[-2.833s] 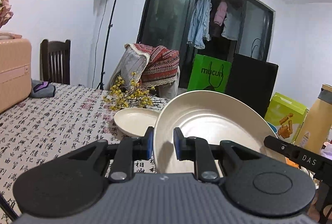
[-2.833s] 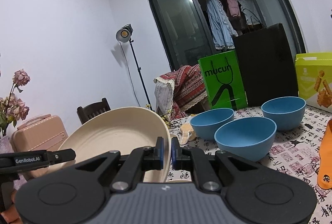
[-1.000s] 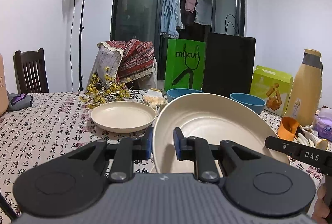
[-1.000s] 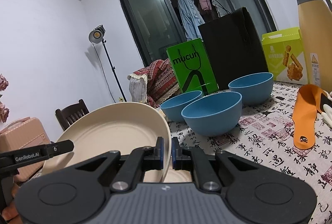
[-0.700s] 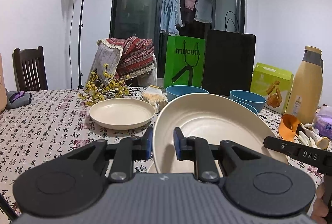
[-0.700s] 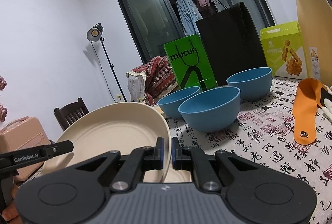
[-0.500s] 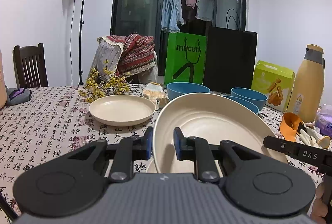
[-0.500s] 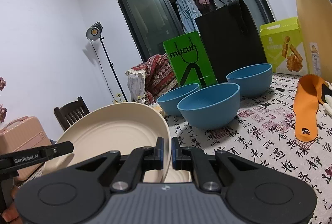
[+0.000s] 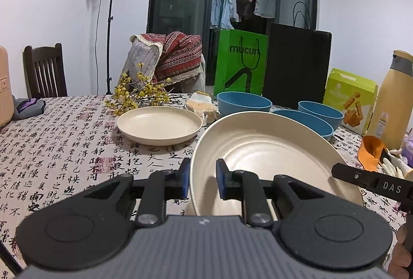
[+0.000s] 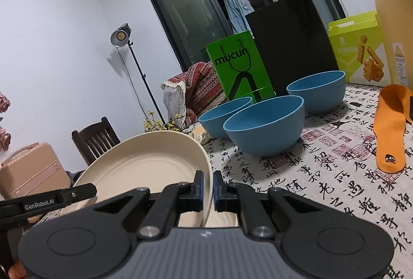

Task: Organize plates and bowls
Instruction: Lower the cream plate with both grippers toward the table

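Cream-coloured, the held plate (image 9: 268,149) hangs above the patterned tablecloth (image 9: 64,147), gripped at opposite edges by both grippers. The left gripper (image 9: 203,178) clamps its rim nearest that camera, and the right gripper (image 10: 207,187) pinches the opposite rim between nearly closed jaws. It is tilted, its hollow facing up and toward the left gripper. A second cream plate (image 9: 159,125) lies flat on the cloth further back, with three blue bowls (image 10: 263,121) grouped to its right.

left gripper (image 9: 202,178) — black linkage arms, blue pads, silver screws, ribbed grey housing; right gripper (image 10: 207,187) alike — white "DAS", "GenRobot.AI" lettering
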The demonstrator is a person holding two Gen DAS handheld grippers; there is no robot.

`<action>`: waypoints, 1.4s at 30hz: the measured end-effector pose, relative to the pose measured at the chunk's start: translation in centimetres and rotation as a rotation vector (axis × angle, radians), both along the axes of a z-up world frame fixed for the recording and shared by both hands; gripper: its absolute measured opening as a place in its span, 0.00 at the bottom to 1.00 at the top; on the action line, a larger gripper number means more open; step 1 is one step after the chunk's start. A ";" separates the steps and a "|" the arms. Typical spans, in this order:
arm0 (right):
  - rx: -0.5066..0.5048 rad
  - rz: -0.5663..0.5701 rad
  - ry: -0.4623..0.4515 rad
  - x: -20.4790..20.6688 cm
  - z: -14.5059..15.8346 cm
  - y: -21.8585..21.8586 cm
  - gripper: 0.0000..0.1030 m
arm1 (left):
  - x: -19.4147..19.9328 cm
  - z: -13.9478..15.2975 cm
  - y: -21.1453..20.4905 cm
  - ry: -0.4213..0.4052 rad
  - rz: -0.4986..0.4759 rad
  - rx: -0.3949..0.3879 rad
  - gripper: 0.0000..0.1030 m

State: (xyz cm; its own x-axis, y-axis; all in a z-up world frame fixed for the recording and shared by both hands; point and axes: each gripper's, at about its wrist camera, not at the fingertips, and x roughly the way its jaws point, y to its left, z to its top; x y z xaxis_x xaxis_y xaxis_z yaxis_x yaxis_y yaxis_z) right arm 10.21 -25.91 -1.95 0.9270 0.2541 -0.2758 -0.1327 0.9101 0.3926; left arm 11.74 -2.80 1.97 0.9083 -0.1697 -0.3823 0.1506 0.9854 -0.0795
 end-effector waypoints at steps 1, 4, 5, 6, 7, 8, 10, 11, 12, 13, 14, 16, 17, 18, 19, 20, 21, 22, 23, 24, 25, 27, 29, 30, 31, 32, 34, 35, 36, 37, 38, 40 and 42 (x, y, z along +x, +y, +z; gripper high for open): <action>-0.002 0.006 0.003 0.2 0.0 -0.1 0.08 | 0.1 0.0 -0.1 0.004 0.005 0.000 0.19; -0.009 0.027 0.020 1.1 -0.1 -0.4 0.08 | 0.4 -0.2 -0.3 0.021 0.022 0.002 0.19; -0.013 0.035 0.028 1.3 -0.1 -0.4 0.08 | 0.5 -0.3 -0.4 0.027 0.029 0.004 0.19; -0.018 0.045 0.036 1.6 -0.1 -0.4 0.08 | 0.6 -0.4 -0.4 0.036 0.038 0.004 0.19; -0.024 0.056 0.043 1.8 0.0 -0.4 0.08 | 0.7 -0.4 -0.4 0.042 0.045 0.002 0.19; -0.030 0.069 0.050 2.2 0.0 -0.4 0.08 | 0.8 -0.4 -0.4 0.048 0.052 0.001 0.19; -0.039 0.093 0.062 2.8 0.0 -0.4 0.08 | 0.9 -0.5 -0.4 0.058 0.073 -0.002 0.19; -0.043 0.102 0.066 3.1 0.1 -0.4 0.08 | 0.9 -0.5 -0.4 0.061 0.081 -0.002 0.19; -0.048 0.113 0.069 3.4 0.1 -0.4 0.08 | 0.9 -0.5 -0.4 0.065 0.091 -0.003 0.19; -0.049 0.125 0.073 3.6 0.1 -0.4 0.08 | 0.9 -0.6 -0.4 0.070 0.099 -0.003 0.19; -0.050 0.138 0.078 4.0 0.1 -0.4 0.08 | 0.9 -0.7 -0.3 0.074 0.107 -0.002 0.19; -0.054 0.162 0.089 4.4 0.1 -0.3 0.08 | 0.9 -0.9 -0.2 0.088 0.121 -0.003 0.19; -0.057 0.172 0.093 4.5 0.0 -0.3 0.08 | 0.9 -1.0 -0.1 0.095 0.128 -0.004 0.19; -0.060 0.181 0.097 4.6 0.0 -0.2 0.08 | 0.8 -1.0 0.0 0.099 0.132 -0.006 0.19; -0.063 0.191 0.101 4.7 0.0 -0.2 0.08 | 0.8 -1.1 0.1 0.102 0.138 -0.007 0.19; -0.069 0.200 0.105 4.8 0.0 -0.1 0.08 | 0.7 -1.1 0.1 0.104 0.142 -0.009 0.19; -0.073 0.208 0.106 4.8 0.1 -0.1 0.08 | 0.7 -1.1 0.1 0.106 0.146 -0.011 0.19; -0.079 0.215 0.105 4.9 0.1 -0.1 0.07 | 0.7 -1.1 0.0 0.109 0.149 -0.010 0.19; -0.083 0.218 0.105 5.0 0.1 -0.1 0.07 | 0.7 -1.2 -0.1 0.111 0.152 -0.009 0.19; -0.086 0.217 0.106 5.0 0.1 -0.1 0.08 | 0.7 -1.2 -0.2 0.113 0.154 -0.004 0.19; -0.088 0.215 0.109 5.1 0.1 -0.1 0.08 | 0.7 -1.2 -0.4 0.114 0.154 0.002 0.19; -0.085 0.208 0.114 5.2 0.1 -0.1 0.08 | 0.7 -1.3 -0.4 0.120 0.148 0.005 0.19; -0.084 0.204 0.111 5.0 0.1 -0.2 0.08 | 0.8 -1.4 -0.3 0.127 0.140 0.008 0.19; -0.083 0.202 0.111 4.9 0.0 -0.3 0.07 | 0.8 -1.5 -0.4 0.130 0.136 0.015 0.19; -0.080 0.200 0.111 4.8 0.0 -0.3 0.07 | 0.8 -1.6 -0.5 0.130 0.133 0.021 0.19; -0.078 0.197 0.110 4.7 -0.2 -0.4 0.08 | 0.7 -1.7 -0.6 0.131 0.128 0.027 0.19; -0.073 0.187 0.109 4.7 -0.3 -0.5 0.07 | 0.8 -1.8 -0.7 0.134 0.119 0.038 0.19; -0.070 0.180 0.109 4.7 -0.4 -0.6 0.07 | 0.8 -1.8 -0.8 0.137 0.114 0.046 0.19; -0.068 0.175 0.108 4.6 -0.4 -0.6 0.07 | 0.8 -1.9 -0.9 0.138 0.109 0.053 0.19; -0.067 0.170 0.108 4.5 -0.4 -0.7 0.08 | 0.9 -1.9 -1.0 0.140 0.104 0.060 0.19; -0.069 0.165 0.109 4.5 -0.4 -0.7 0.07 | 0.9 -1.9 -1.1 0.142 0.101 0.069 0.19; -0.070 0.161 0.115 4.5 -0.5 -0.7 0.07 | 0.9 -2.0 -1.2 0.143 0.098 0.079 0.19; -0.071 0.161 0.124 4.6 -0.6 -0.7 0.07 | 0.9 -1.9 -1.2 0.145 0.097 0.083 0.19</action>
State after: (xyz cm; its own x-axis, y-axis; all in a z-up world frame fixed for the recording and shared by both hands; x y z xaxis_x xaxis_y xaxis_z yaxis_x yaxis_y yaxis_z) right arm 14.78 -26.57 -2.54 0.8341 0.3719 -0.4075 -0.2331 0.9070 0.3507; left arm 12.61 -4.01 0.02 0.8533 -0.0462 -0.5194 0.0474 0.9988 -0.0109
